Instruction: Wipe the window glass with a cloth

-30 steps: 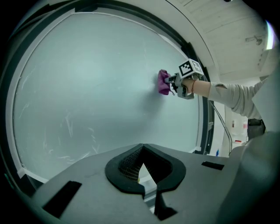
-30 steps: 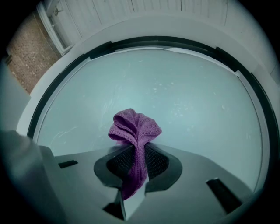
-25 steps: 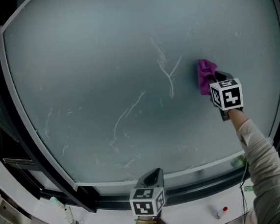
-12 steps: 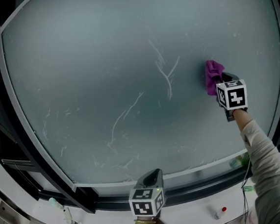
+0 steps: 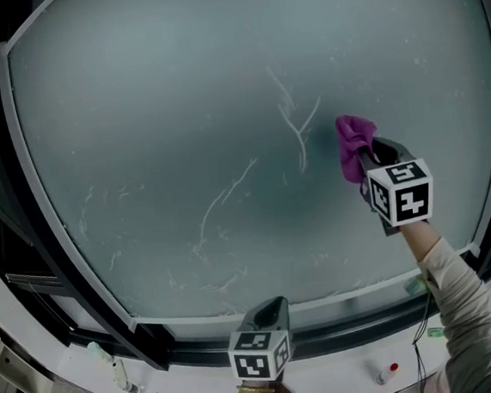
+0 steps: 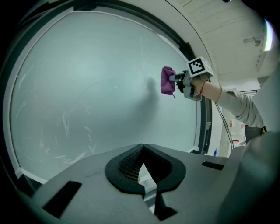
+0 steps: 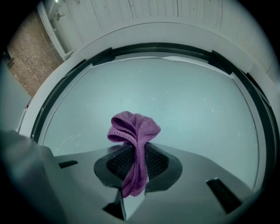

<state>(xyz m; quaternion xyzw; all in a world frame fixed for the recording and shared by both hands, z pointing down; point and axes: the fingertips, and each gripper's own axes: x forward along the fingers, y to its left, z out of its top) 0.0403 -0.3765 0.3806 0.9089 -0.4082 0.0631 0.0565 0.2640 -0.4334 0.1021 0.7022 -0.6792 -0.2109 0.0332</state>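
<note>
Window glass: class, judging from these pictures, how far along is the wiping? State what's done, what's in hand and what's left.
Done: little visibly; the window glass at far right looks fairly streak-free. In hand: the right tongs are shut on the purple cloth, held by the forked streak. Left: that streak and the long smears lower left. The left tongs sit shut, empty.

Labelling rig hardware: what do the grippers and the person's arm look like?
Both the left gripper and right gripper are dark grey with black textured pads, each carrying a white cube with black square markers. The person's right sleeve is light grey.
</note>
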